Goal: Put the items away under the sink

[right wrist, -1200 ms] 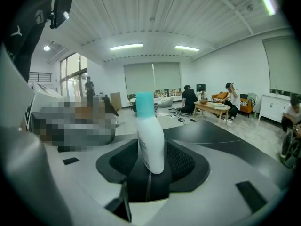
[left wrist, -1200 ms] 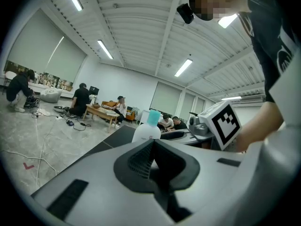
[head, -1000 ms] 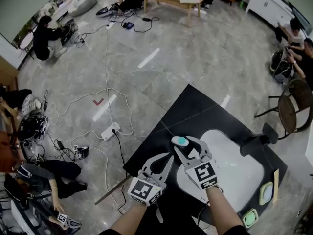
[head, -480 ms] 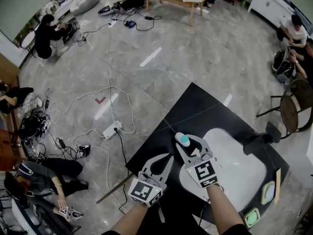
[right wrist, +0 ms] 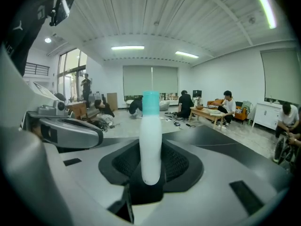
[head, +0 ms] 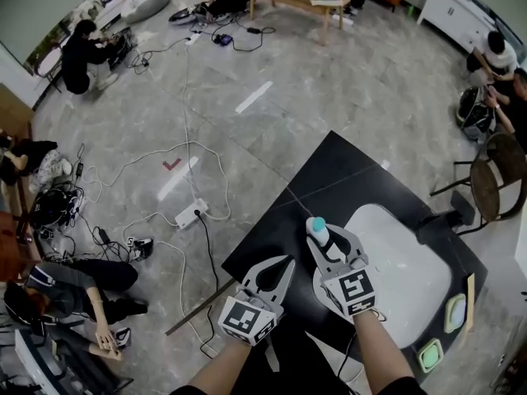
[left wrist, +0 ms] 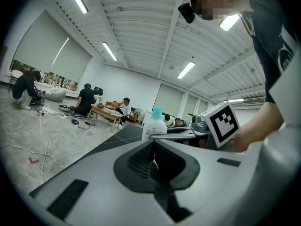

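The black bench is standing on a grey marble floor and carrying a white sink with a dark faucet beside it. Two pale green rounded items are lying near its right edge. A white power strip is lying on the floor among cables.

White bottle with teal cap, black countertop

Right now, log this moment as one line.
right tongs: jaws just closing, gripping white bottle | left tongs: shut, empty | place: black counter beside sink
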A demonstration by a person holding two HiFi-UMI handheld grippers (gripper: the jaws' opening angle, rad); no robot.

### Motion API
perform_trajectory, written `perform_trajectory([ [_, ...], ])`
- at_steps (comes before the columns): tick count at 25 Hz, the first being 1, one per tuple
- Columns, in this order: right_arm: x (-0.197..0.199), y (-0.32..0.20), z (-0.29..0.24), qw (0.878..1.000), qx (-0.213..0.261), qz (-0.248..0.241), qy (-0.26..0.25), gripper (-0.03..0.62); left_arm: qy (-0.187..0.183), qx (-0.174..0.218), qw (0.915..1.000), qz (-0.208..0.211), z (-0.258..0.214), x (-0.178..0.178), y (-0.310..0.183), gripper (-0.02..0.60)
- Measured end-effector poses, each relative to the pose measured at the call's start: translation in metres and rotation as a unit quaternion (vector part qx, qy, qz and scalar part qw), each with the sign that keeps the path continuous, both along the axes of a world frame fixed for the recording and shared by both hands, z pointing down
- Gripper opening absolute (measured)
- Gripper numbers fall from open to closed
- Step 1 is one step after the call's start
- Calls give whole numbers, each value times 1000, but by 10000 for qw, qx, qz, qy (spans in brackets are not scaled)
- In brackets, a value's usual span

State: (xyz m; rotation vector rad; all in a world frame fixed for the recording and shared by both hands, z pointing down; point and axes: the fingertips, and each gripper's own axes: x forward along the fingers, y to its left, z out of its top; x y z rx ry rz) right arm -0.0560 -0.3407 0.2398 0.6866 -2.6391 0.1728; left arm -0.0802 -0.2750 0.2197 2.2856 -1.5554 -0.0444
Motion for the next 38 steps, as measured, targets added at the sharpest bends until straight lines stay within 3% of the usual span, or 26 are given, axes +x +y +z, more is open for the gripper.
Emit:
perform_trajectory([
  [13,2,85,-16,9972,-292,603,-338,132,70,8,9999,137,-5,-13,88,8],
  [18,-2,127,-5,9957,-411,721,-408,129,14,-156,9997,211,9,-20,119,8],
  [23,-2,148,-3,9938,-423,775,-672,129,-68,-205,9992,326,18,-28,115,9],
  [30,15,174,-4,9958,-55,475,-786,129,86,-255,9983,520,24,-10,107,9],
  [38,35,196,1,9984,218,380,-347,129,151,-192,9965,804,24,20,108,9],
])
